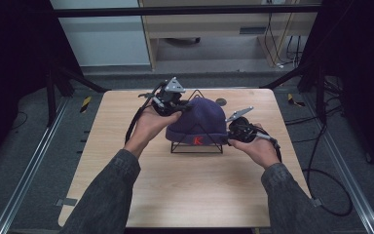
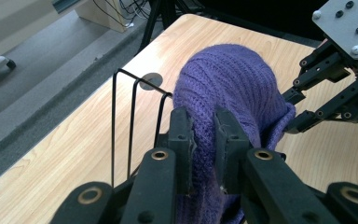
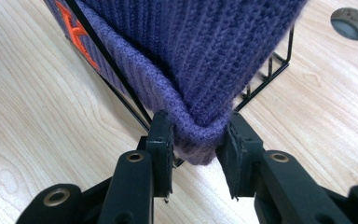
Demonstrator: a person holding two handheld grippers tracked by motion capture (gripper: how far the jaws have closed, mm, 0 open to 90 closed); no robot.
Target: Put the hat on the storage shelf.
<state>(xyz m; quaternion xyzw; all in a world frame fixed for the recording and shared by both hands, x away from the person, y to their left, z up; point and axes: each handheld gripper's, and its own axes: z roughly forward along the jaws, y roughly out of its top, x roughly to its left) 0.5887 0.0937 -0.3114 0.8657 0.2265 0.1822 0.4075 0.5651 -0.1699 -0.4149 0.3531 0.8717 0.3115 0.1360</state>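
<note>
1. A purple knit beanie [image 1: 198, 119] with an orange letter on its cuff sits draped over a black wire stand [image 1: 196, 146] near the middle of the worktop [image 1: 185, 195], a little toward the far edge.

2. The left hand-held gripper [image 1: 181, 107] meets the beanie from its left, high on the far side of the crown; in the left gripper view its jaws are pinched on a fold of the knit [image 2: 204, 140], the fabric bunched between the pads.

3. The right hand-held gripper [image 1: 230, 132] comes in from the beanie's right at cuff level; in the right gripper view its jaws straddle the folded cuff corner [image 3: 198, 140], closed onto the knit from both sides (the pads press the fabric, though how firmly cannot be told).

4. The relation that matters: the beanie lies between the two grippers, its long axis running left to right across the worktop along the stand. The two holds sit at unequal heights, left high and right low, so any lift would likely tilt the hat.

5. The stand's wire frame runs just beside the right gripper's jaws, and its upright loops stand just beside the left gripper's. Snagging looks possible if the knit is dragged sideways.

6. Straight up is the open way; the worktop near the person is bare, and a small round grommet [image 1: 221, 102] lies just behind the stand.
</note>
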